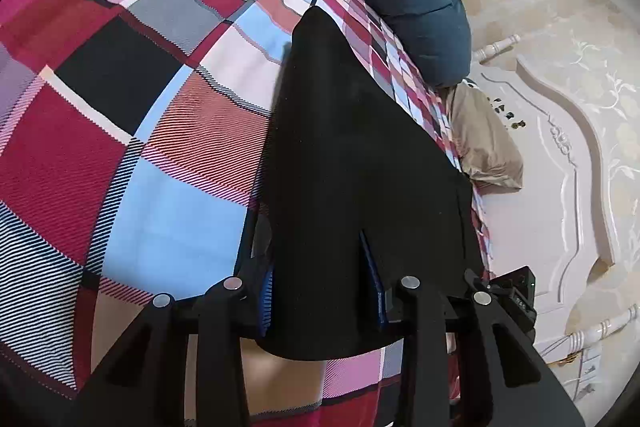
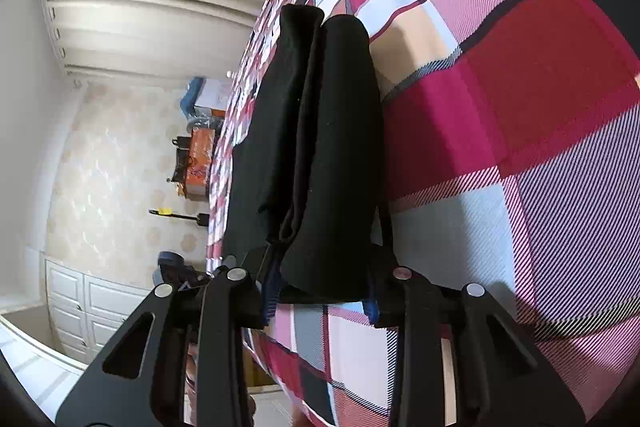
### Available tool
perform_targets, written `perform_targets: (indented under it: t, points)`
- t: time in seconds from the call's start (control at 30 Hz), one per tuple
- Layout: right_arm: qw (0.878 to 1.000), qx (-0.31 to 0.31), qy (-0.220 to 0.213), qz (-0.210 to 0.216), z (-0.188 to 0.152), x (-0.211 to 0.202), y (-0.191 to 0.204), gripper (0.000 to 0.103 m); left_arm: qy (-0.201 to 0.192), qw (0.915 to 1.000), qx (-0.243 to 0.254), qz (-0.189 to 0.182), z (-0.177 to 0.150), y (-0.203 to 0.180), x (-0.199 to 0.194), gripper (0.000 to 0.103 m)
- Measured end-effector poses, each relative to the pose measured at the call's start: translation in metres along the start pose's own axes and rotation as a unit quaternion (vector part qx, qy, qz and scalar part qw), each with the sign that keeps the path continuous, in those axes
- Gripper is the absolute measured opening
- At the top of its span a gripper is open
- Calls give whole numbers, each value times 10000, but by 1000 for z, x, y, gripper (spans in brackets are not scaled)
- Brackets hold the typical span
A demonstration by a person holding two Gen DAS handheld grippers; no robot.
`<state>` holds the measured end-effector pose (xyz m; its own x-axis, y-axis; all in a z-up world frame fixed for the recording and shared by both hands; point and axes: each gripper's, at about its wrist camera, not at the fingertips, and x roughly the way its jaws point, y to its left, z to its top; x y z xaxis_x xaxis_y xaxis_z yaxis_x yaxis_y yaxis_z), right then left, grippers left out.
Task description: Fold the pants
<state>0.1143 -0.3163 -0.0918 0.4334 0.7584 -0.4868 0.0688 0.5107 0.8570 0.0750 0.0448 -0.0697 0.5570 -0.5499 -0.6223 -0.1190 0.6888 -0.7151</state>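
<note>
Black pants [image 1: 360, 155], soft, limp and light, are held over the plaid bed [image 1: 120, 75], clamped at near edge by left claw [image 1: 326, 291] and right claw [image 2: 320, 291]; corners judged best gripped.

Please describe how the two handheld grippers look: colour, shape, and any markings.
Both the left gripper and right gripper are matte black, with angular linkage arms that have triangular cut-outs and round silver pivot pins. Their fingers carry blue ribbed pads. No cables or sleeves are visible.
</note>
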Motion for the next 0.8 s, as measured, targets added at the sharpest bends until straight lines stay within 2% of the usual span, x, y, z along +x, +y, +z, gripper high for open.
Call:
perform_targets:
  t: [0.23,0.8]
  points:
    - [10000,-41,-28,-2,-1,-6,1,31,-20,9997,189,172,-1,-8,-2,35]
    - [10000,-79,8,21,-5,-5,4,30,47,9996,223,155,-4,-8,-6,35]
